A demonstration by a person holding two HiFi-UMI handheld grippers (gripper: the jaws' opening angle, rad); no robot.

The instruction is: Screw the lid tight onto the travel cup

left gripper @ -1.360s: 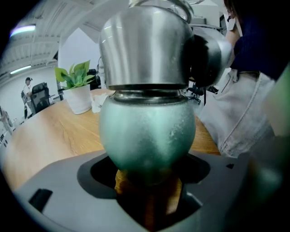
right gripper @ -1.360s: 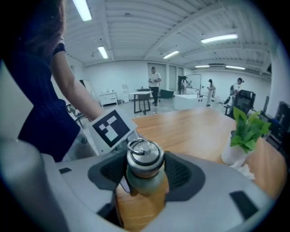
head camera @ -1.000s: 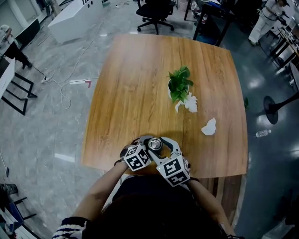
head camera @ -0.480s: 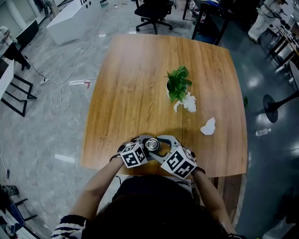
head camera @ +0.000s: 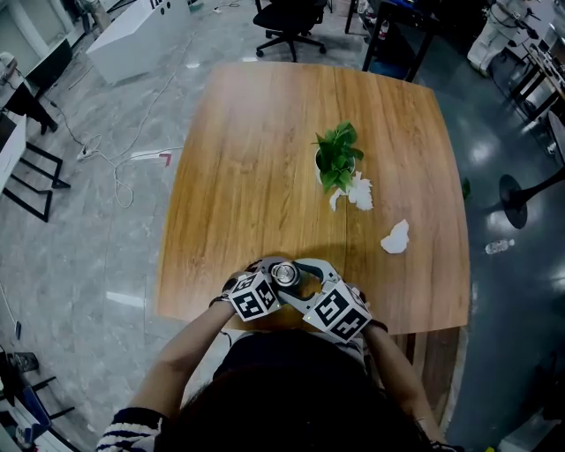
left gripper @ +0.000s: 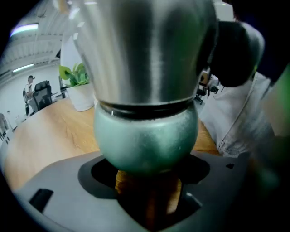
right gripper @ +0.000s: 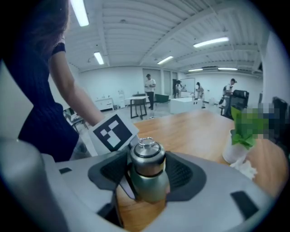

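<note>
The travel cup (head camera: pixel 285 274) stands upright at the near edge of the wooden table (head camera: pixel 247 168), right in front of the person. It has a green lower body (left gripper: pixel 145 131) and a steel lid (right gripper: pixel 146 155) topped by a small ring. My left gripper (head camera: pixel 270 272) closes on the green body from the left, low down (left gripper: pixel 147 181). From the right, my right gripper (head camera: pixel 301 271) has its dark pads against the steel lid (right gripper: pixel 147 174). In the head view the marker cubes hide most of the cup.
A small potted plant (head camera: pixel 338 159) stands at mid-table with a crumpled white tissue (head camera: pixel 360 192) beside it and another tissue (head camera: pixel 395 238) nearer the right edge. The table's front edge runs just below the grippers. An office chair (head camera: pixel 291 18) stands beyond the far edge.
The right gripper's marker cube has swung slightly to the right and turned around the cup. The left gripper shifted a little left. The cup stays in place.
</note>
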